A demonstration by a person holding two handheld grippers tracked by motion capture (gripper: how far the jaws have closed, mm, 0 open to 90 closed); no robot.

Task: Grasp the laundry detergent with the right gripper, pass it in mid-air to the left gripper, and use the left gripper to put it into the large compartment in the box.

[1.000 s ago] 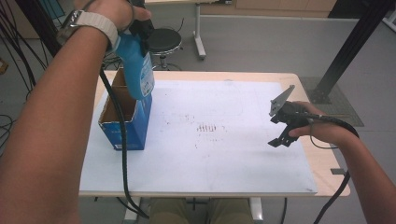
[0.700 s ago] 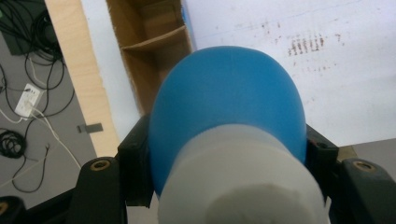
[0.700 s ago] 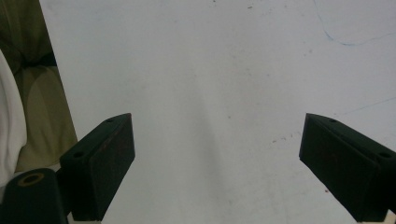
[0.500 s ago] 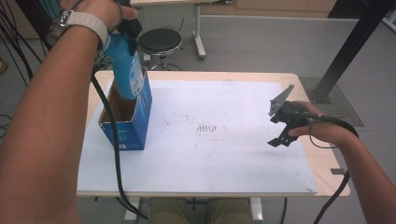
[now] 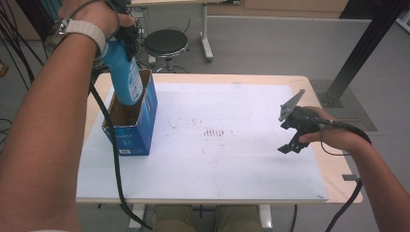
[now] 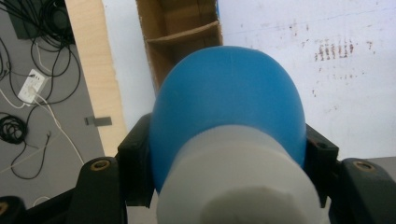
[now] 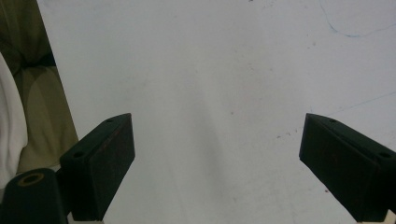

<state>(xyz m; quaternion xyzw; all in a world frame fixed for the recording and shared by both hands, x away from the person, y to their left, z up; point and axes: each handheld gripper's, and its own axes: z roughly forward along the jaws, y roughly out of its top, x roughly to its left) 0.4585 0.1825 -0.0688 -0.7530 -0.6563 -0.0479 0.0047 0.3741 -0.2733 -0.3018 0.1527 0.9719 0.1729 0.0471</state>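
The bottle (image 5: 123, 72) is blue with a white cap, and we hold it in our left gripper (image 5: 123, 29). The jaws clamp it tight on both sides, just below the cap. It points down, and its bottom end sits inside the open top of the box (image 5: 131, 121). In the left gripper view we look along the bottle (image 6: 229, 107) into the box (image 6: 180, 37), and we see brown cardboard walls in there.

Our left arm is raised high. It reaches across the left edge of the table (image 5: 212, 79), with the hand (image 5: 92, 14) on top and a watch (image 5: 72, 31) on the wrist. A black cable (image 5: 113, 159) hangs down from this gripper.

Our right hand (image 5: 333, 137) is low over the right side of the table, well apart from the box. It holds the right gripper (image 5: 290, 145), which tips down toward the white sheet (image 5: 217, 164). Its jaws are spread wide, with nothing between them but the white sheet (image 7: 210, 93) below.

We count one bottle, one box and two grippers. There is one table with one white sheet on it. One black stool (image 5: 166, 42) stands behind the table.
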